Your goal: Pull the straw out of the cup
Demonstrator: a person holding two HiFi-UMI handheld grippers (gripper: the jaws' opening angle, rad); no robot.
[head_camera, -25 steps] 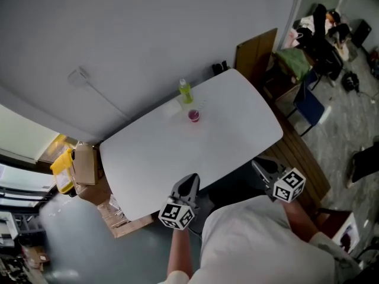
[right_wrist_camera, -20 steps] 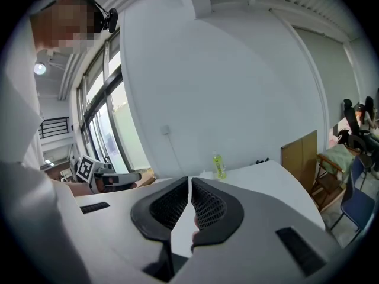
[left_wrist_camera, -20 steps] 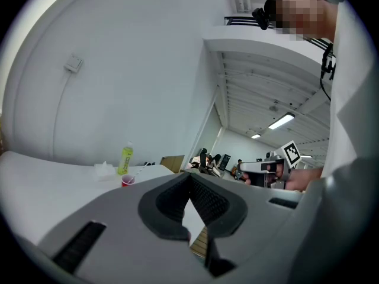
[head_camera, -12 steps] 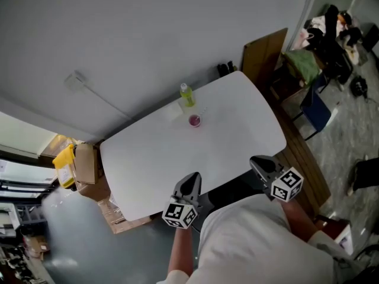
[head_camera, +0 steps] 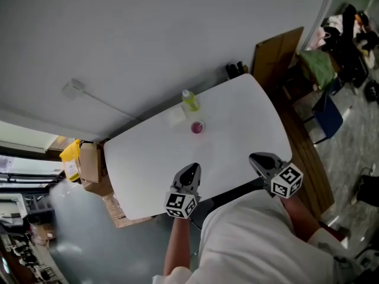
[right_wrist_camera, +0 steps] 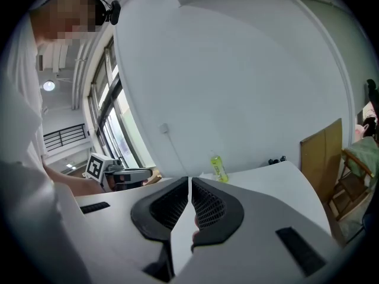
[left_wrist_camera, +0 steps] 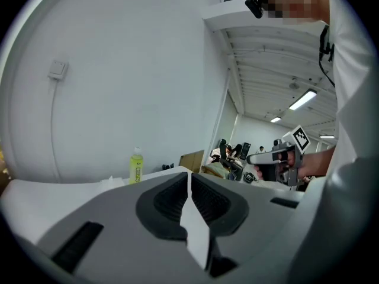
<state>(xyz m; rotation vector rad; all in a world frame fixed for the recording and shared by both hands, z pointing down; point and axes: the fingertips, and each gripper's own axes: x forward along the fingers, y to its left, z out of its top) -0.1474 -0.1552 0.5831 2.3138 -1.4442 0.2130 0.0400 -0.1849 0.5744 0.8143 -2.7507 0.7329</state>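
Approach to the cup across one white table [head_camera: 237, 123], nothing gripped yet.
Two grippers hover at the table's near edge. The left gripper [head_camera: 192, 169] has jaws that have just been opening to a narrow crack with nothing between them, and the right gripper [head_camera: 259, 158] has its jaws drawn together and empty. At the far side stands one yellow-green bottle [head_camera: 189, 100], and just nearer than it is one pink cup [head_camera: 197, 127], well apart from both grippers. The straw is too thin to make out from here. The step would likely go best with one gripper steadying the cup low on its wall while the other spreads wider, closes on the straw above the rim and draws it out along its own line, so the cup does not tip.
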